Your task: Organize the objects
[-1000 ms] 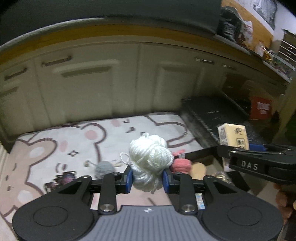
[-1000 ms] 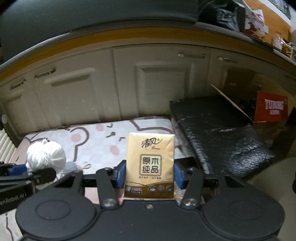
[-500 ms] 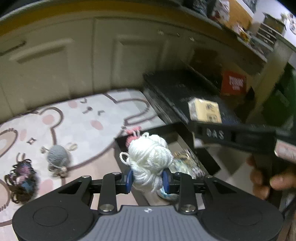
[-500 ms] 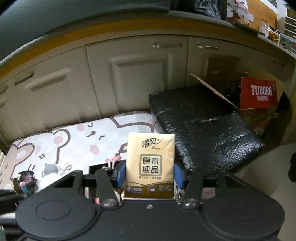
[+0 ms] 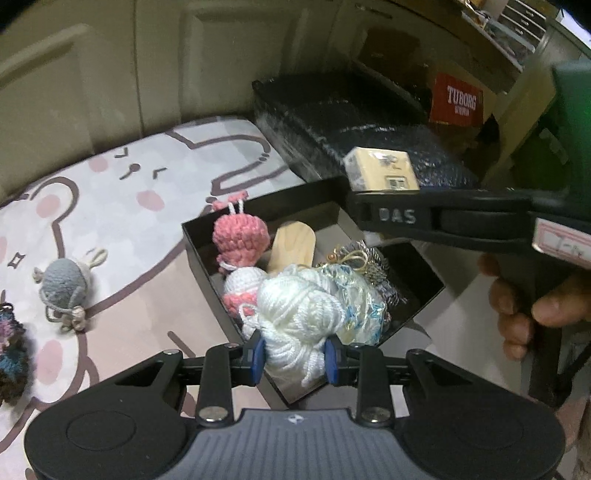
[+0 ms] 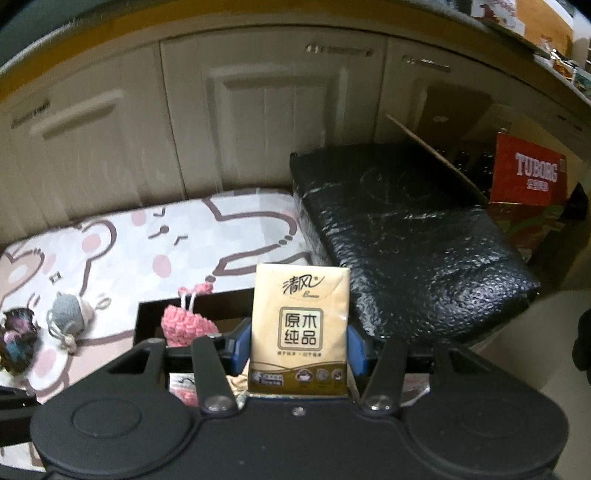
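A play mat [image 5: 122, 192] printed with pink-cheeked cartoon bears covers the floor in front of a row of cream cabinets [image 6: 258, 110], whose metal handles [image 6: 338, 50] sit high on the doors. To the right of the mat, touching its edge, lies a thick slab wrapped in black bubble wrap [image 6: 410, 251]. Behind that slab a cardboard flap [image 6: 439, 155] leans, and beside it stands a red Tuborg carton [image 6: 530, 171]. Cluttered shelves [image 5: 517, 22] run along the upper right.
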A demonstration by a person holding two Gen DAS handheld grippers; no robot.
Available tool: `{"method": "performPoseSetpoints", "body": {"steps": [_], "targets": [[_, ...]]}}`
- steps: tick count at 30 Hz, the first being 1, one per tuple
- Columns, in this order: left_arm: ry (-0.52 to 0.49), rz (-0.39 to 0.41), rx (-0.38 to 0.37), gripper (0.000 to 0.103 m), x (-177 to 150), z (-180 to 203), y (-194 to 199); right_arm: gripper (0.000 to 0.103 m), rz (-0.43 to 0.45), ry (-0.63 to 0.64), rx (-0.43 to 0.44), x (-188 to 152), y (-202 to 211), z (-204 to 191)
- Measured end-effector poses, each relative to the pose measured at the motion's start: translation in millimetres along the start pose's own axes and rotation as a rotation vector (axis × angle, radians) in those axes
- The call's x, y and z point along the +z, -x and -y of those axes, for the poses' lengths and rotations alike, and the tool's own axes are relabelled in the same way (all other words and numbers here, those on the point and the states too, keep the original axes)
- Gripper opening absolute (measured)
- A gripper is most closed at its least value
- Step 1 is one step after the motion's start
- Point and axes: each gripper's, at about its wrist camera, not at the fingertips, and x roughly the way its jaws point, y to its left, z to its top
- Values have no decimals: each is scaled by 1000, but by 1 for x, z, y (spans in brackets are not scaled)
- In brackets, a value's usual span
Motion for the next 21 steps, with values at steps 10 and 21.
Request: {"method": "performPoseSetpoints", "body": {"steps": [10, 21], "targets": [[-54, -55, -28, 39, 0, 3, -23, 54, -63, 75, -8, 2, -41, -8], [-31, -61, -52, 45, 3, -2, -24, 61, -75, 73, -43, 3, -44, -10]]}}
